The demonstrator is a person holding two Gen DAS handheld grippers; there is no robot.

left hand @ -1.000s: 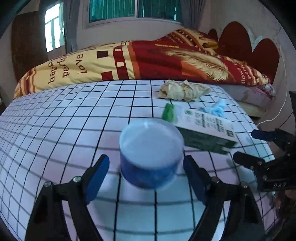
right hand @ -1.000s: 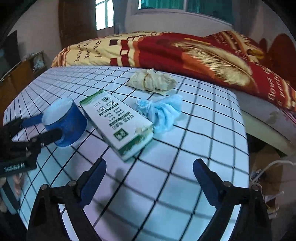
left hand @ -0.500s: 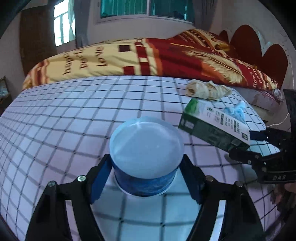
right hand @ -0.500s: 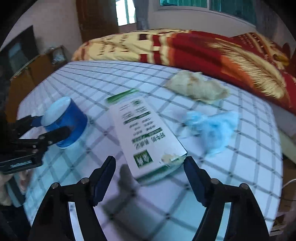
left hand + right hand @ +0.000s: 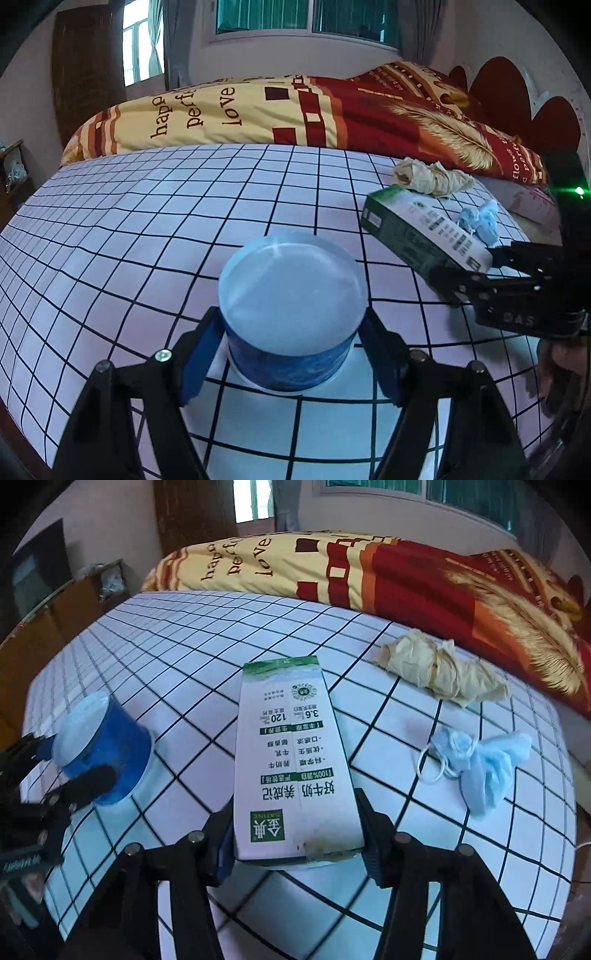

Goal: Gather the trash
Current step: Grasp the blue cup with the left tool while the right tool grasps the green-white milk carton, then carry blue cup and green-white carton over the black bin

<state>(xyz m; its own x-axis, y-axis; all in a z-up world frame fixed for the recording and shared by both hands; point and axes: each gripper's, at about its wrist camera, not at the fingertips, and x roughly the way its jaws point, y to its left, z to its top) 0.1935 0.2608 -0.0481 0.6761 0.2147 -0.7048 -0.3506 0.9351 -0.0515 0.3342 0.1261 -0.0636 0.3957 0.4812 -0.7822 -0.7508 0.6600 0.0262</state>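
Observation:
A blue cup (image 5: 291, 280) with a pale lid stands on the checked tablecloth (image 5: 147, 221). My left gripper (image 5: 291, 325) is shut on it, a blue pad pressed to each side. The right wrist view shows that cup (image 5: 103, 760) at the left, inside the left gripper (image 5: 62, 764). A white and green milk carton (image 5: 291, 746) lies flat, its near end between the pads of my right gripper (image 5: 295, 812). Those jaws are closing and both pads touch the carton's sides. In the left wrist view the carton (image 5: 417, 229) and right gripper (image 5: 465, 266) are at the right.
A crumpled blue face mask (image 5: 480, 764) lies right of the carton, and a wad of beige paper (image 5: 436, 672) sits behind it near the table's far edge. A bed with a red and yellow blanket (image 5: 295, 107) runs along the far side. Wooden furniture (image 5: 55, 620) stands at left.
My left gripper closed its pads onto the blue cup. My right gripper moved forward over the carton's near end and narrowed until its pads met the carton's sides.

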